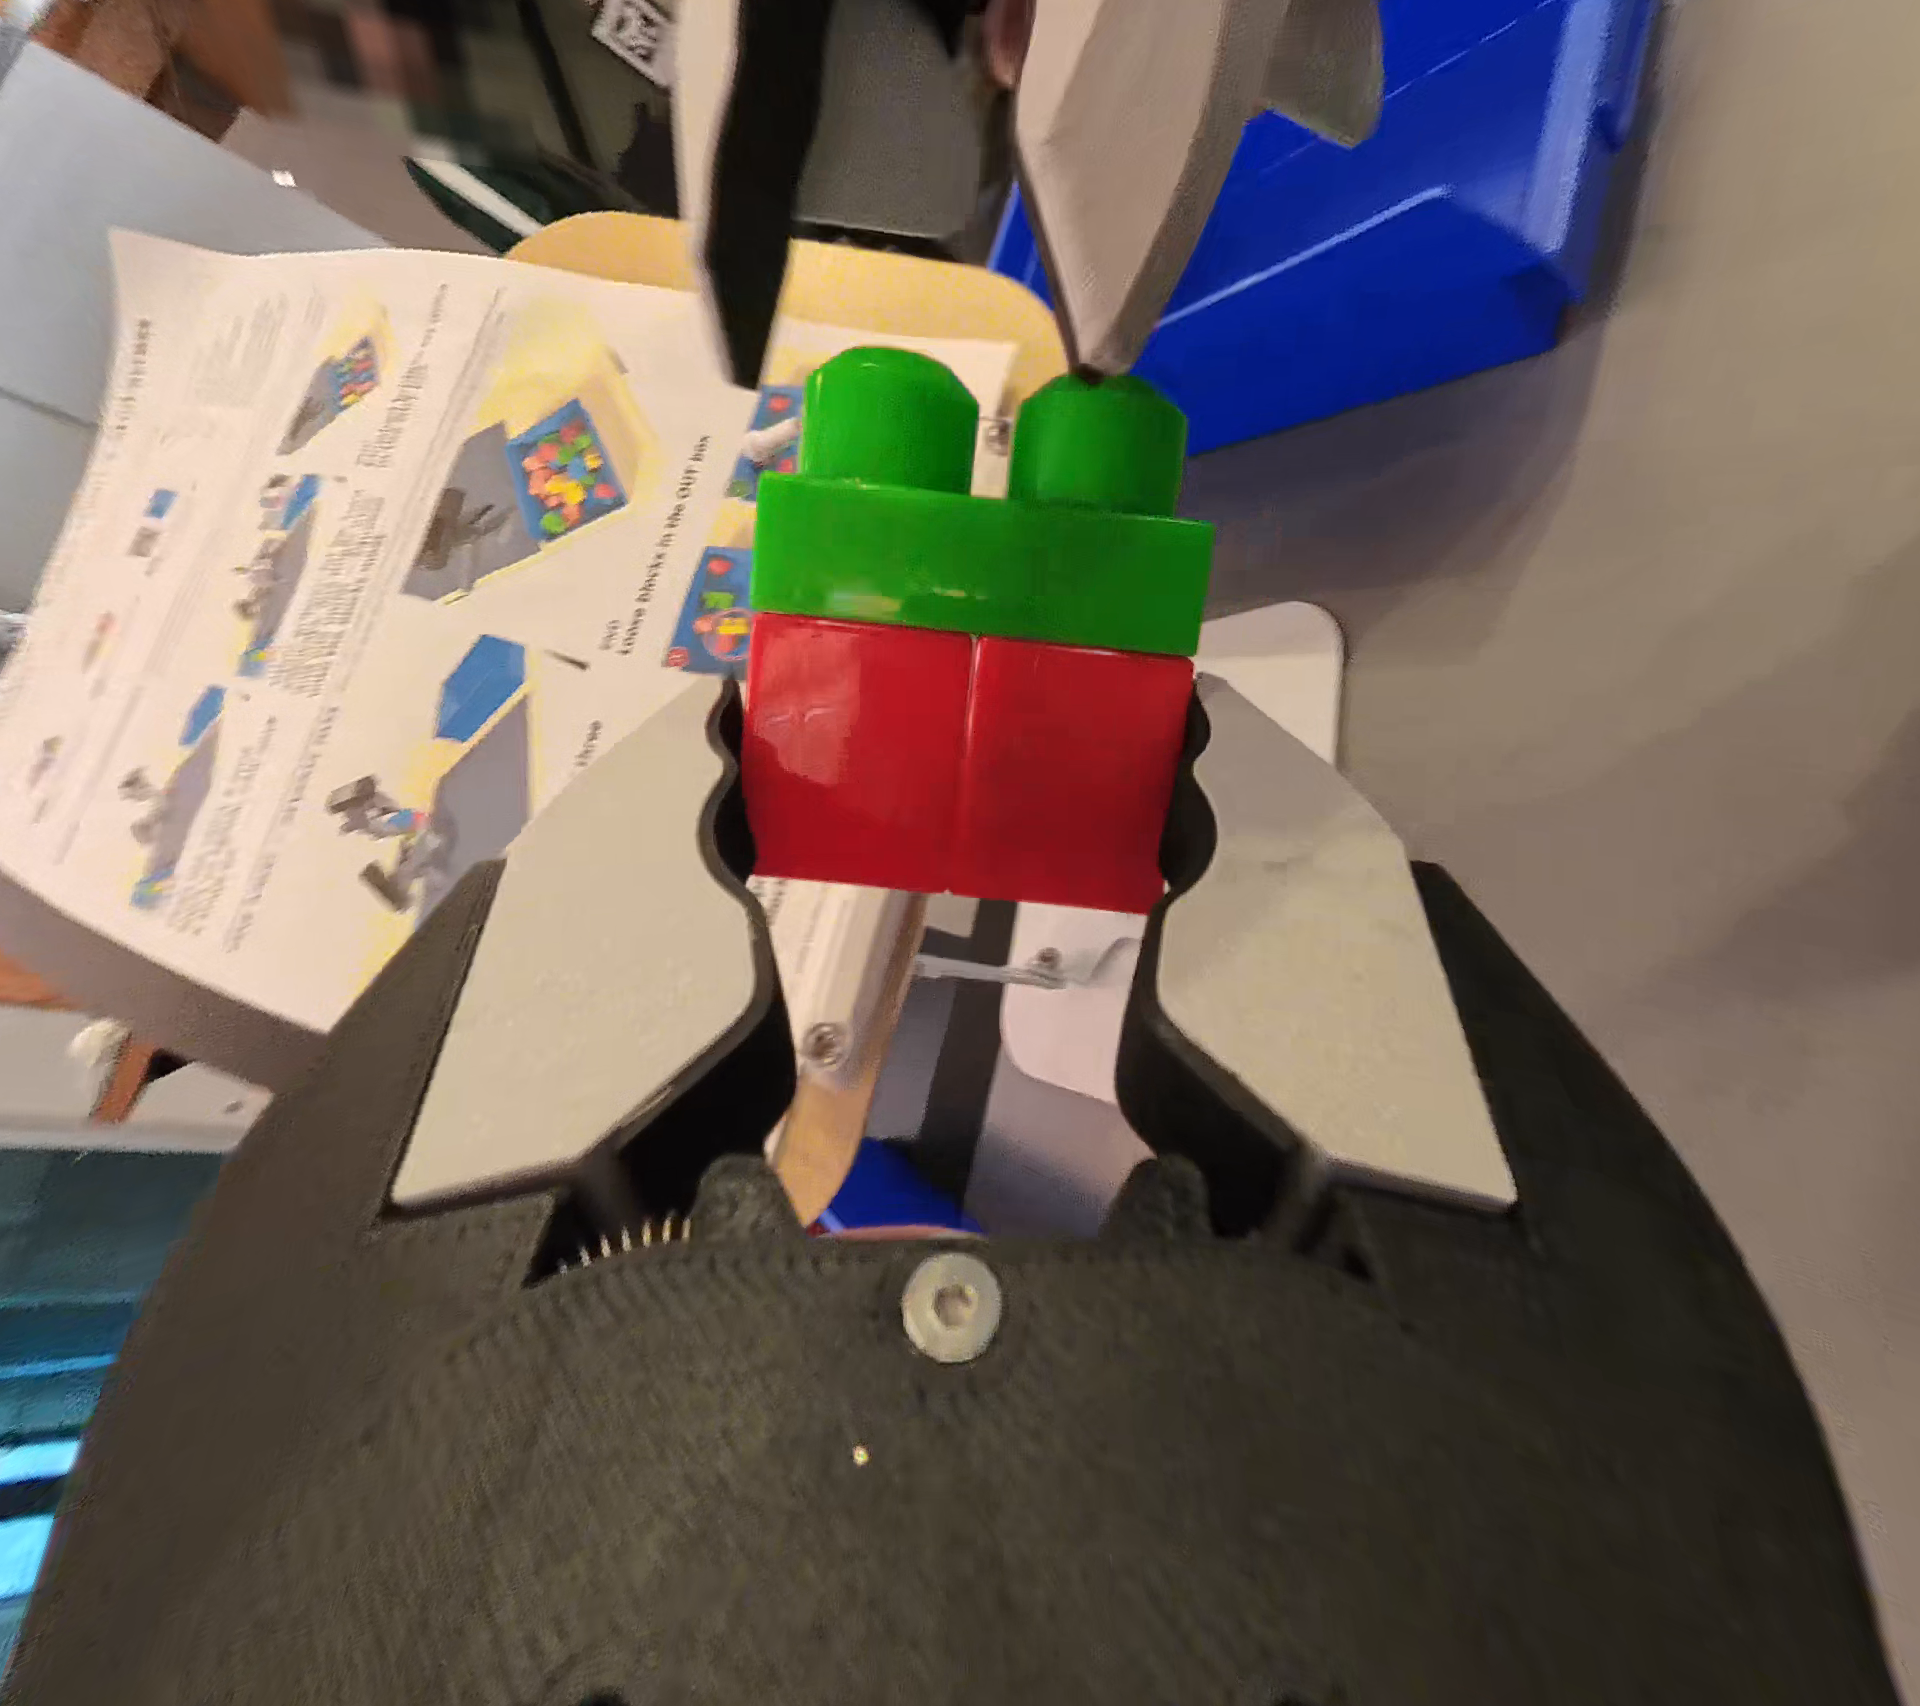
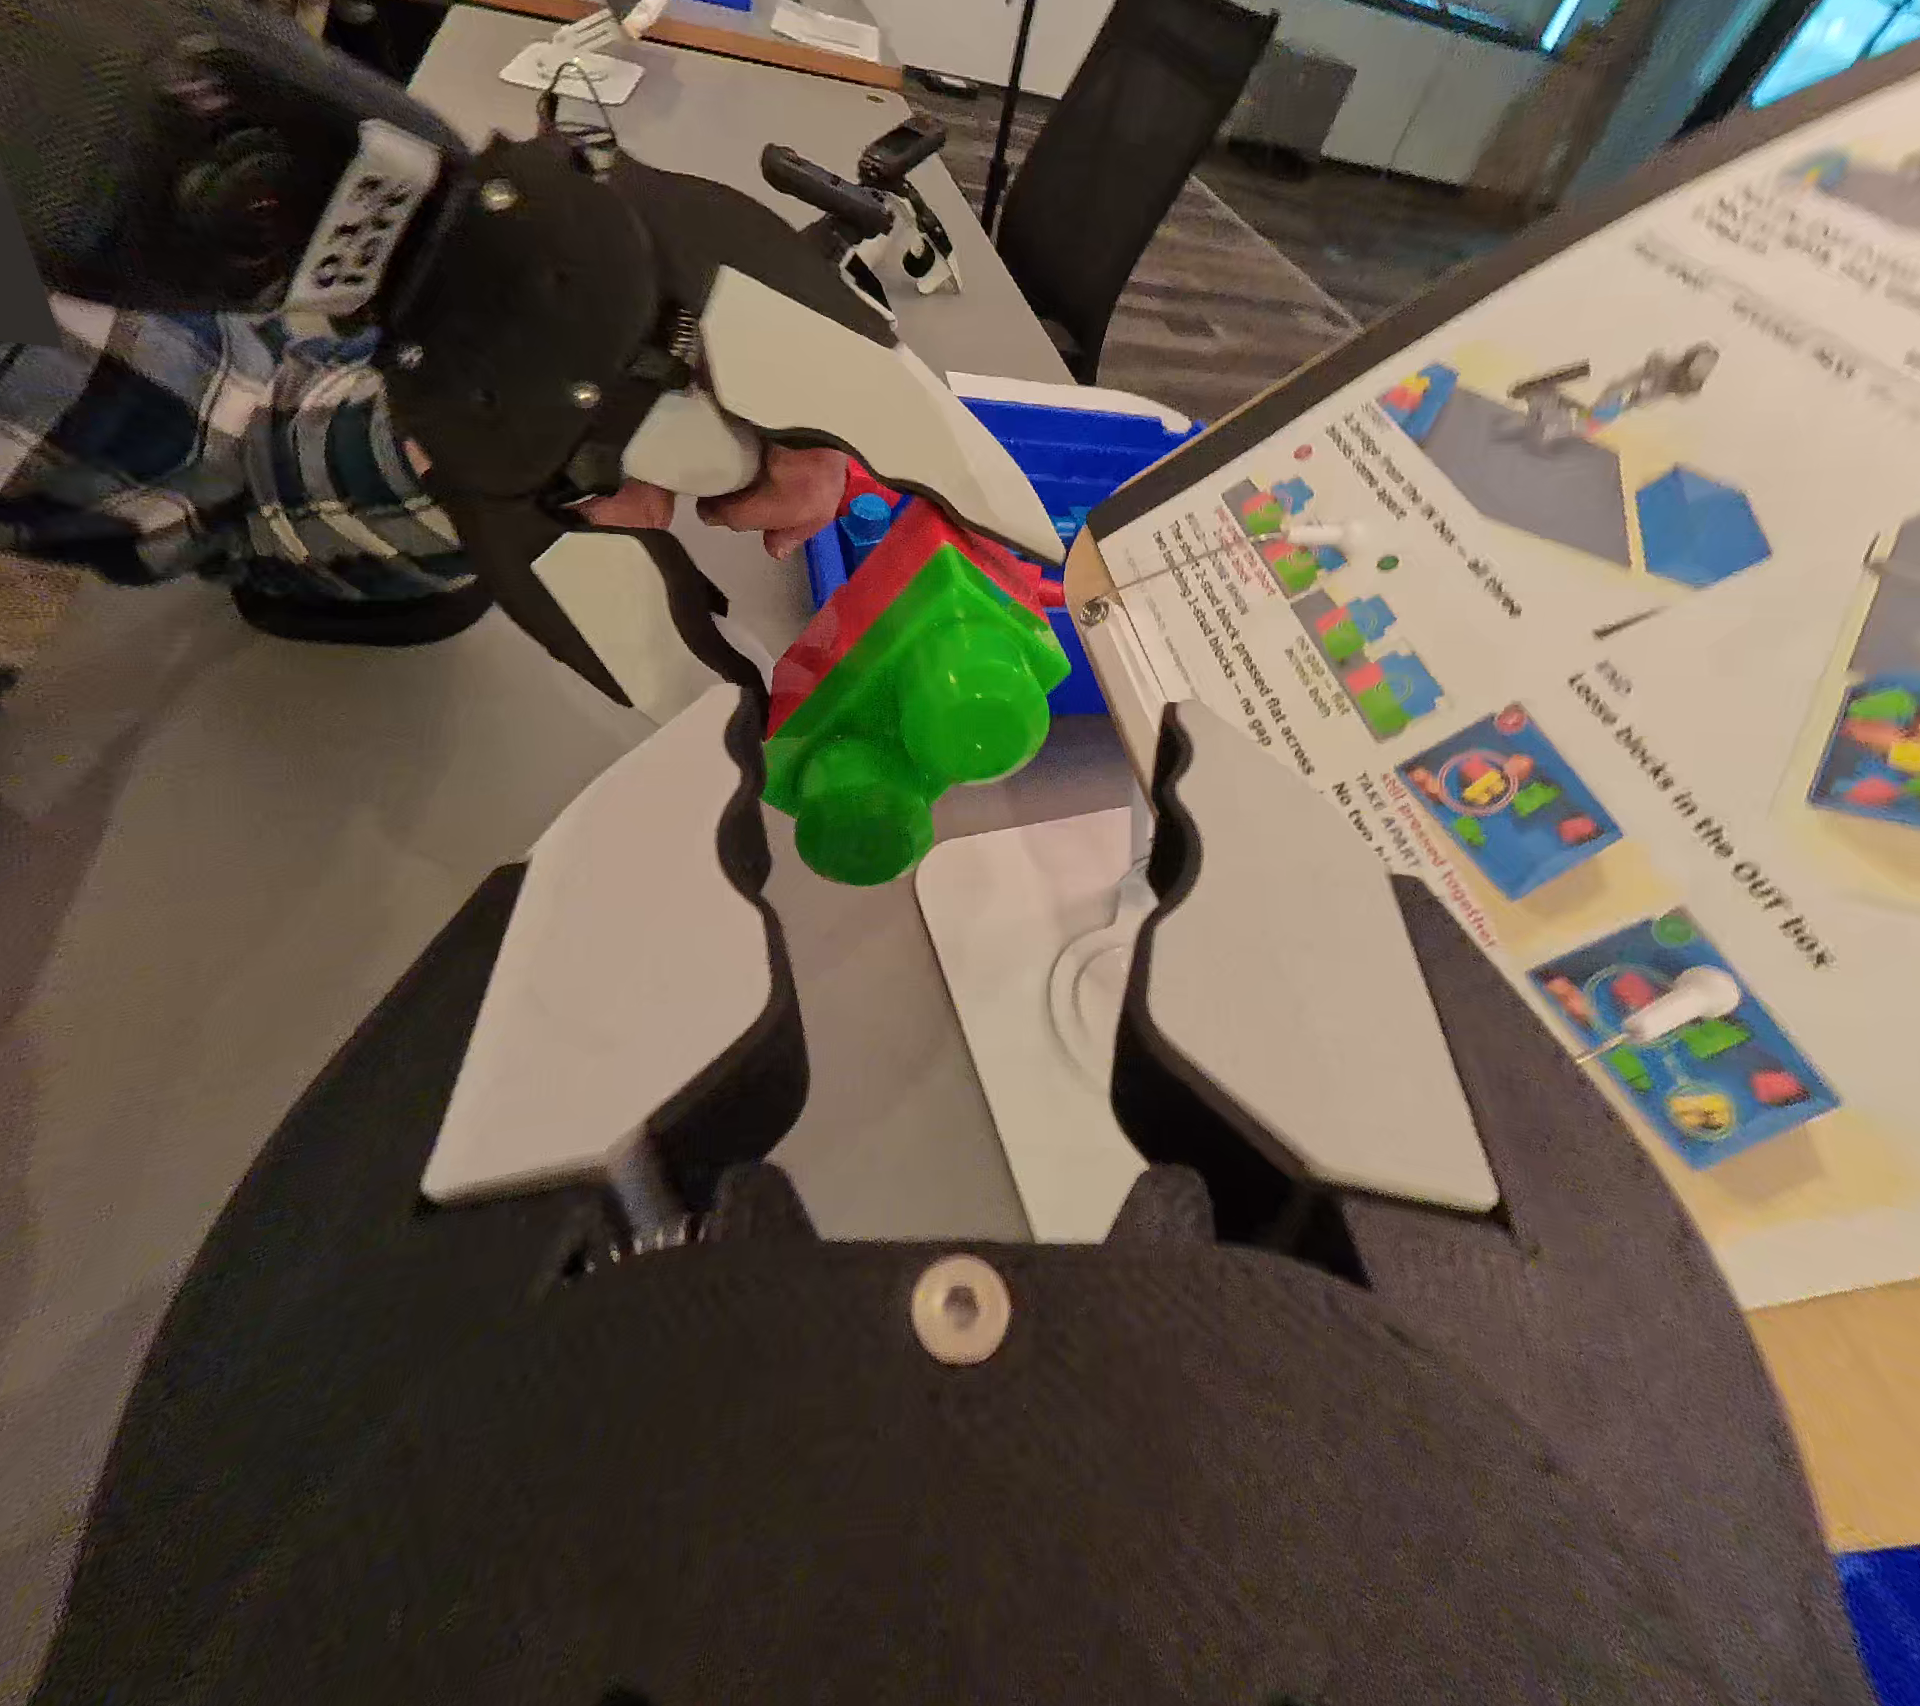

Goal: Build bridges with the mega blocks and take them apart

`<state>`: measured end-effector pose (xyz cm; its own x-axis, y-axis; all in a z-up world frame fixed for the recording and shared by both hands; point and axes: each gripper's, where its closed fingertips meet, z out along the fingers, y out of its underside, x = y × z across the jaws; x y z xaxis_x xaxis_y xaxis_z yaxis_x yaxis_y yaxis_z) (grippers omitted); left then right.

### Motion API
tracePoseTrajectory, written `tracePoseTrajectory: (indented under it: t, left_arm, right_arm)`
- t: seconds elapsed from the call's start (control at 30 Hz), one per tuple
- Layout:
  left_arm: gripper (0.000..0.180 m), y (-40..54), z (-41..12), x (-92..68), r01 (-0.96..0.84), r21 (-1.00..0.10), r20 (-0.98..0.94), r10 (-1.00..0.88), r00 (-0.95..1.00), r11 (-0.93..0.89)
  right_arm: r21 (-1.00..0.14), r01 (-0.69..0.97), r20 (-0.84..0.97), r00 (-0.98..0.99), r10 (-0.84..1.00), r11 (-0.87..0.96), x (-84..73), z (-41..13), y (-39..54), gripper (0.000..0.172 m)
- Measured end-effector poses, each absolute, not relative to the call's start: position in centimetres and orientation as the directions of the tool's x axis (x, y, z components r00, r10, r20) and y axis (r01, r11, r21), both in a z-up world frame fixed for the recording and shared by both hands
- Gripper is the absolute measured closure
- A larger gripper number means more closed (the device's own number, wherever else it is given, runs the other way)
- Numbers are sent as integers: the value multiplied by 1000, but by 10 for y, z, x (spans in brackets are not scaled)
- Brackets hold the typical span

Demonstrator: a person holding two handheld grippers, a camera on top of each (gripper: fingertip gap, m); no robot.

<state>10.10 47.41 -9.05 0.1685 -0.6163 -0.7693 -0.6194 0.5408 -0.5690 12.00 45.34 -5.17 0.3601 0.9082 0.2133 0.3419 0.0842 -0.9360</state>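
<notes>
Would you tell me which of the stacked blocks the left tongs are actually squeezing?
The red blocks, pinched at both sides; the green block sits above, untouched.

A green 2-stud block [image 1: 982, 560] is sitting pressed across 2 red blocks [image 1: 961, 768] placed side by side, the assembly being held in the air near a blue bin [image 1: 1455, 181].

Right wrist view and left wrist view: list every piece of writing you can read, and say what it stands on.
Instruction sheet, white with coloured pictures, on the tilted board: headings and printed lines; I do not repeat the wording, and the small print is blurred.
Black-and-white tag on the left gripper: marks too blurred to read.
Green block and red blocks: no writing shows.
</notes>
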Motion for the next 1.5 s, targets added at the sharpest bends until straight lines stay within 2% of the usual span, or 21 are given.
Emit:
tracePoseTrajectory:
  t: [0.1,0.17,0.27,0.4,0.47,0.6,0.7,0.77,0.83,0.9,0.93,1.0,1.07,1.13,1.23,1.5]
  left_arm:
    - [104,474,-83,101,-627,-518,-826,-531,188,582]
    - [104,475,-76,100,-637,-479,-862,-459,214,604]
    - [104,478,-72,98,-657,-438,-891,-394,226,614]
    - [105,476,-65,98,-627,-430,-900,-363,241,650]
    - [103,472,-62,98,-578,-489,-869,-424,257,653]
    - [96,472,-52,89,-447,-694,-708,-646,285,564]
    - [106,459,-50,94,-212,-904,-412,-890,194,372]
    - [117,450,-53,99,-107,-975,-200,-978,65,192]
    - [129,437,-53,101,-31,-997,-67,-995,-75,69]
    - [143,433,-51,100,13,-1000,-20,-991,-129,18]
    - [145,430,-49,100,27,-1000,-7,-987,-158,3]
    - [145,428,-46,97,50,-999,-14,-987,-163,6]
    - [145,430,-49,98,20,-998,-66,-989,-134,64]
    - [145,430,-50,97,13,-993,-118,-986,-115,117]
    - [145,427,-51,99,6,-992,-123,-984,-125,124]
    - [146,421,-63,103,-77,-984,-151,-978,-143,164]
  right_arm:
    - [-948,310,40,347,937,-74,109,-64,455,107]
    - [-942,306,-39,314,949,-140,101,-72,453,131]
    - [-952,251,-97,296,950,-175,97,-69,456,134]
    - [-964,228,-68,280,958,-135,99,-61,455,135]
    - [-972,212,-39,287,957,-104,105,-56,456,135]
    - [-987,142,-38,278,960,-80,122,-44,457,136]
    - [-994,106,-7,193,981,-29,119,-37,444,136]
    - [-993,120,11,150,989,-7,113,-40,437,136]
    - [-988,152,26,119,993,8,107,-46,432,136]
    - [-980,197,59,107,992,37,102,-54,430,136]
    - [-979,197,65,105,992,43,101,-54,430,135]
    - [-976,201,106,122,987,80,99,-54,430,135]
    - [-969,212,163,165,973,126,101,-50,433,127]
    - [-971,187,178,162,971,147,103,-43,430,137]
    - [-978,138,175,144,974,155,102,-37,426,137]
    - [-959,215,215,130,968,184,101,-40,419,138]
